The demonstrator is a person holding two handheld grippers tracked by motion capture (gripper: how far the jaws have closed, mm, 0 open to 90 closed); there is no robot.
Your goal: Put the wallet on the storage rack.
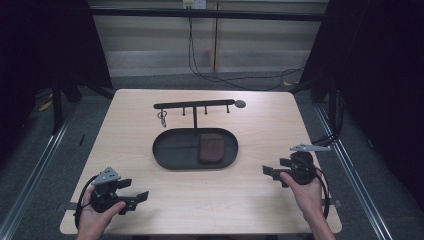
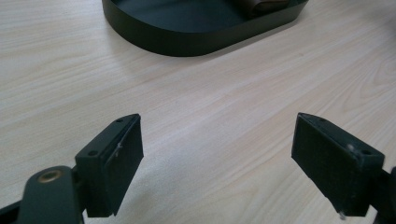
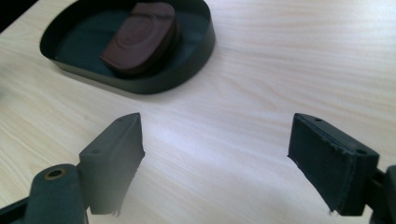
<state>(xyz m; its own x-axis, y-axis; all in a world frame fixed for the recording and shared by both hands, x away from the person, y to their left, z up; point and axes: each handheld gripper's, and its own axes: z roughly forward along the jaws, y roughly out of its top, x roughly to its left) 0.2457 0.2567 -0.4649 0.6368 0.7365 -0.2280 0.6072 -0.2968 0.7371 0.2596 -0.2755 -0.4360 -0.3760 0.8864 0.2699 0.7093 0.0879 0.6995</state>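
A black oval tray (image 1: 170, 155) sits mid-table with a dark brown leather case (image 1: 211, 148) lying in its right half. Behind the tray stands a black T-shaped rack (image 1: 194, 105) with small pegs; a key ring (image 1: 162, 116) hangs from its left peg. My left gripper (image 1: 135, 198) rests near the front left of the table, open and holding nothing, its jaws wide apart over bare wood (image 2: 217, 158). My right gripper (image 1: 272, 172) is at the front right, also open and holding nothing (image 3: 215, 158). The right gripper view looks toward the tray (image 3: 154, 84) and the case (image 3: 140, 37).
The light wooden table (image 1: 250, 200) stands on a grey floor between metal rails. A black cable (image 1: 225, 77) trails across the floor behind the table. Dark curtains hang at both sides. The tray's wall (image 2: 187, 42) lies ahead of my left gripper.
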